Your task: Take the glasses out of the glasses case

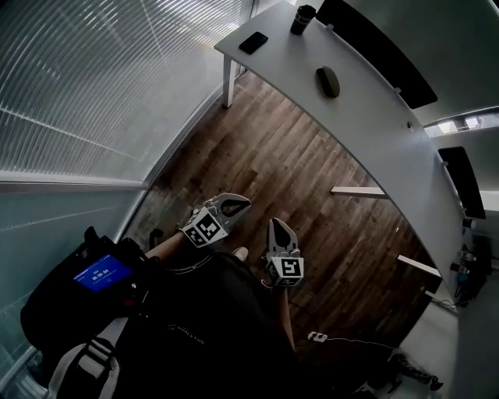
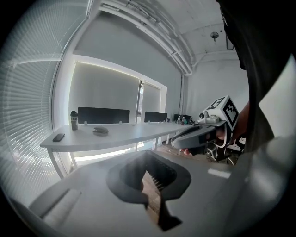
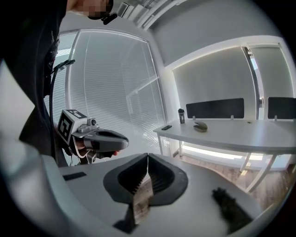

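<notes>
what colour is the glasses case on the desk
Dark grey. The glasses case shows best in the head view.

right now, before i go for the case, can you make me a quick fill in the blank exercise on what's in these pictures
1. The glasses case lies on the white desk with its lid ____.
2. The left gripper and the right gripper have their tongs shut and hold ____.
3. The floor below both grippers is made of ____.
4. Near the dark bottle, at the desk's corner, lies a flat black ____.

Missing words: closed; nothing; wood; phone
</notes>
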Demonstrator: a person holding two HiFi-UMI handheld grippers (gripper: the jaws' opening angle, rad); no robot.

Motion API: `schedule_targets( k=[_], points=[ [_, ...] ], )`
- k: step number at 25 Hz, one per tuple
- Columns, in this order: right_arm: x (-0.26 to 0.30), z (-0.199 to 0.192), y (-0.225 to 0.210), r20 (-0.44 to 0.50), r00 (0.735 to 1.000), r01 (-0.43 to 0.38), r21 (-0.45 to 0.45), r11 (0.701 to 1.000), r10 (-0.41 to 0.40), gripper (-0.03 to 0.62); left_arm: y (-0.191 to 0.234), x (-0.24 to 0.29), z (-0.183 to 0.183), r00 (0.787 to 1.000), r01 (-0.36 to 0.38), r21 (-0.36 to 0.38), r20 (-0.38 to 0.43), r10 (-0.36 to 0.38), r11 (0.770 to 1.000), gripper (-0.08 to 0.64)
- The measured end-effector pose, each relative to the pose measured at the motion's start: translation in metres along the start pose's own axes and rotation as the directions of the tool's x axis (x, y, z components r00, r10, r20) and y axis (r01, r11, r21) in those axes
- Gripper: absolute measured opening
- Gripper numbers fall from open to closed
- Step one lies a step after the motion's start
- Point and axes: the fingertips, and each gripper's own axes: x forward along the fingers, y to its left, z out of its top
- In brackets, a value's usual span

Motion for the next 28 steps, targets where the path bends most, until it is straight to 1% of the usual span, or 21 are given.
schedule_targets(
  k=[2, 5, 8, 11, 15, 19, 22, 25, 28],
  points=[
    [0.013, 0.004, 0.006, -0.006, 1.000, 0.000, -0.017, 1.000, -0.001, 0.008, 0.013, -0.005, 0.001, 1.000, -0.002, 0.009, 0.019, 0.002, 1.000, 0.008],
    [0.033, 0.012, 0.017, -0.012, 1.000, -0.006, -0.002, 1.000, 0.006, 0.008, 0.029, -0.012, -0.002, 1.000, -0.001, 0.004, 0.028, 0.001, 1.000, 0.008],
    [0.048, 0.017, 0.024, -0.027, 1.000, -0.008, -0.021, 1.000, 0.007, 0.008, 0.043, -0.020, -0.003, 0.999, -0.008, 0.002, 0.042, 0.008, 1.000, 0.008],
    [0.062, 0.024, 0.032, -0.029, 1.000, -0.010, -0.004, 1.000, 0.010, 0.008, 0.055, -0.028, -0.003, 0.999, -0.001, 0.010, 0.046, 0.000, 1.000, 0.008],
    [0.075, 0.030, 0.035, -0.037, 0.999, 0.004, -0.043, 0.999, -0.005, 0.008, 0.068, -0.031, -0.011, 0.999, 0.011, 0.019, 0.040, -0.012, 1.000, 0.008],
    [0.087, 0.037, 0.035, -0.010, 1.000, -0.005, -0.045, 0.999, 0.004, 0.008, 0.082, -0.031, -0.007, 0.999, 0.003, 0.014, 0.044, -0.003, 1.000, 0.008],
    [0.090, 0.045, 0.031, -0.015, 1.000, 0.008, -0.059, 0.998, -0.009, 0.008, 0.086, -0.032, -0.003, 0.999, -0.004, 0.012, 0.044, 0.003, 1.000, 0.008],
    [0.095, 0.050, 0.026, -0.003, 1.000, -0.004, -0.059, 0.998, 0.004, 0.008, 0.090, -0.028, -0.002, 0.999, -0.009, 0.016, 0.038, 0.008, 1.000, 0.008],
    [0.101, 0.044, 0.013, 0.005, 1.000, -0.014, -0.061, 0.998, 0.014, 0.008, 0.094, -0.019, -0.003, 1.000, -0.014, 0.016, 0.023, 0.013, 1.000, 0.008]
  ],
)
